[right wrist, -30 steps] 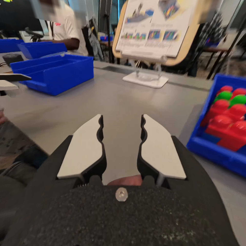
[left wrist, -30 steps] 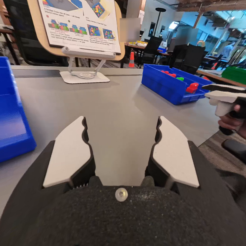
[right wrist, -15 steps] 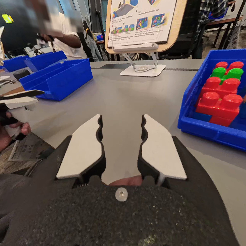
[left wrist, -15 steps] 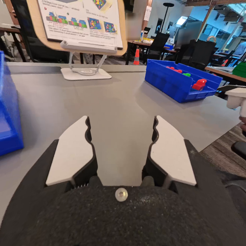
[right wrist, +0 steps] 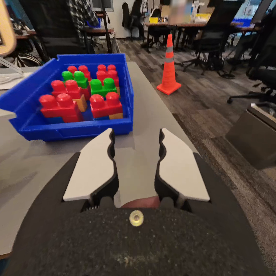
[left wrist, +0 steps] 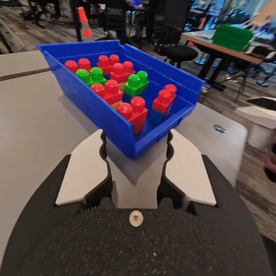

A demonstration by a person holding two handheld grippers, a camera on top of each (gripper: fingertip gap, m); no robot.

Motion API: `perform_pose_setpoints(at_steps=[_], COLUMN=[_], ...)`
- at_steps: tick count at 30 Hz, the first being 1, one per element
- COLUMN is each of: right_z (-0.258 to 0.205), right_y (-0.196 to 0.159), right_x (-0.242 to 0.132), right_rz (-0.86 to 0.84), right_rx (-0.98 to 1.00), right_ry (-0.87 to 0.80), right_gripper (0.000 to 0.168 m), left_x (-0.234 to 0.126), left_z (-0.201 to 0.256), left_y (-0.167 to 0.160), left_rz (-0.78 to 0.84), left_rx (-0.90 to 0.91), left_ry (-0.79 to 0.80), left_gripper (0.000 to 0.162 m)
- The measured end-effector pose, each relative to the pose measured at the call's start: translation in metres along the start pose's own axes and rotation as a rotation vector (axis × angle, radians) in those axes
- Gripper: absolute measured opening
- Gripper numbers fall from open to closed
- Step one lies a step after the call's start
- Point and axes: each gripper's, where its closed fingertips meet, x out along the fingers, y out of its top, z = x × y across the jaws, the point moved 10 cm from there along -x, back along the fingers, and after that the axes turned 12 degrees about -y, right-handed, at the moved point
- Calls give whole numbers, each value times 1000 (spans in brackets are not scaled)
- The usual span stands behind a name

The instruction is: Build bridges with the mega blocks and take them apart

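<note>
A blue bin (left wrist: 92, 101) on the grey table (left wrist: 37, 119) holds several mega blocks. Most are red (left wrist: 134, 110), some are green (left wrist: 136, 85), and orange and blue pieces sit lower down. My left gripper (left wrist: 135, 132) is open and empty, with its fingertips just short of the bin's near corner. In the right wrist view the same bin (right wrist: 74, 130) lies ahead to the left with red blocks (right wrist: 106, 104) and green blocks (right wrist: 103, 88). My right gripper (right wrist: 136, 131) is open and empty, level with the bin's front right corner.
The table's right edge (right wrist: 164, 107) runs just right of the bin, with carpet floor beyond. An orange traffic cone (right wrist: 169, 71) stands on the floor and also shows in the left wrist view (left wrist: 85, 26). Green bins (left wrist: 233, 37) sit on another table. Office chairs stand behind.
Both views have swung right, from the instruction board and mid-table to the bin of blocks, which is now close ahead. Both grippers stay open and empty.
</note>
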Motion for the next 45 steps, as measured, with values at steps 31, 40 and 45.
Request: perform_pose_setpoints(at_steps=[31, 40, 45], right_z=[-158, -318, -375], right_y=[14, 35, 13], right_x=[-14, -65, -69], right_rz=[-43, -7, -72], right_rx=[81, 33, -44], right_ry=[180, 462, 529], right_gripper=[3, 3, 3], left_x=[-129, -298, -339], left_z=[-24, -65, -95], left_y=[-11, -20, -44], left_rz=[46, 100, 69], left_rx=[-1, -23, -100], left_ry=[496, 768, 829], left_gripper=[4, 4, 4])
